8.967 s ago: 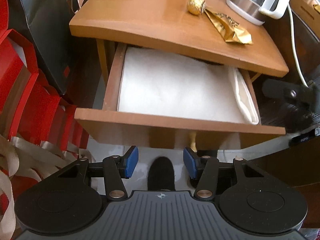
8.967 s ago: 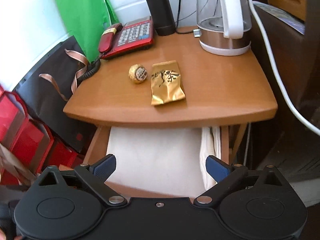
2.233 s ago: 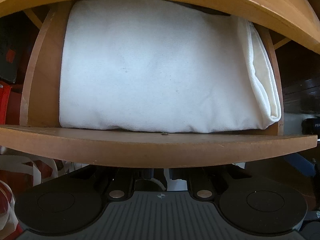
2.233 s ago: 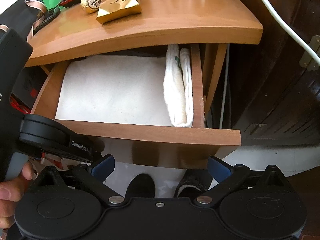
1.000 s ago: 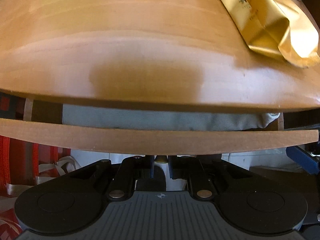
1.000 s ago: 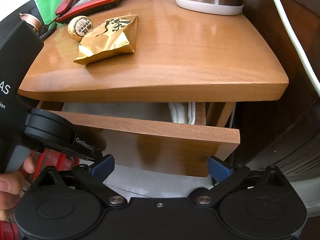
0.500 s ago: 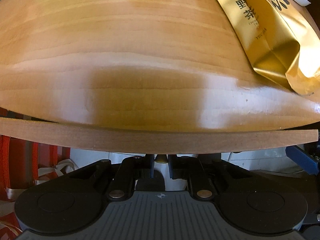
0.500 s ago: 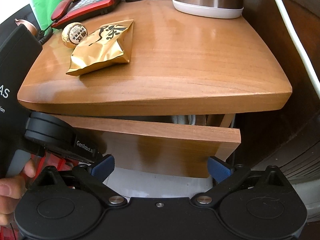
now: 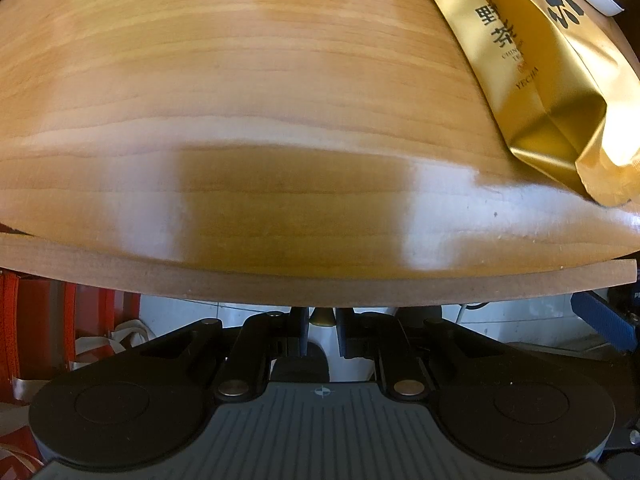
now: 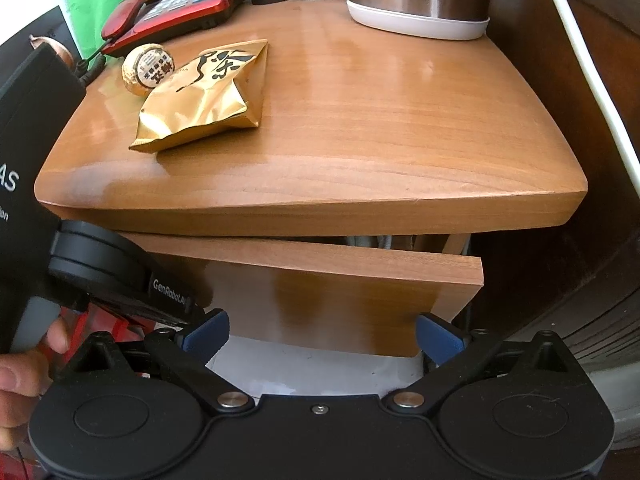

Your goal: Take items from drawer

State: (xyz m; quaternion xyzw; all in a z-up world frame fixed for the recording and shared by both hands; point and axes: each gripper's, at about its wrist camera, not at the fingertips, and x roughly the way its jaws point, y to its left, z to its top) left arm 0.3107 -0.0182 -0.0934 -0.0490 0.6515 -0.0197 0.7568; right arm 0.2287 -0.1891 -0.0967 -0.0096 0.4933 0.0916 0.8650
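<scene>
Nearby, gold pouch [image 10: 204, 98], wrapped ball [image 10: 147, 68], left gripper [image 9: 322, 322] clenched on drawer [image 10: 320, 280] knob [image 9: 323, 317], right gripper [image 10: 322, 338] released.

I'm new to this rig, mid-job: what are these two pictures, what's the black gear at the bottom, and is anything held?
There is no robot. A person holds a two-finger gripper in each hand, each with a fisheye camera; the black gear is the gripper itself. One picture looks down from the left gripper, which seems closed on the drawer's knob. The other looks from the right gripper, which is open and empty. The table bears a gold pouch, a wrapped ball, a phone and a kettle. The drawer is nearly shut.
</scene>
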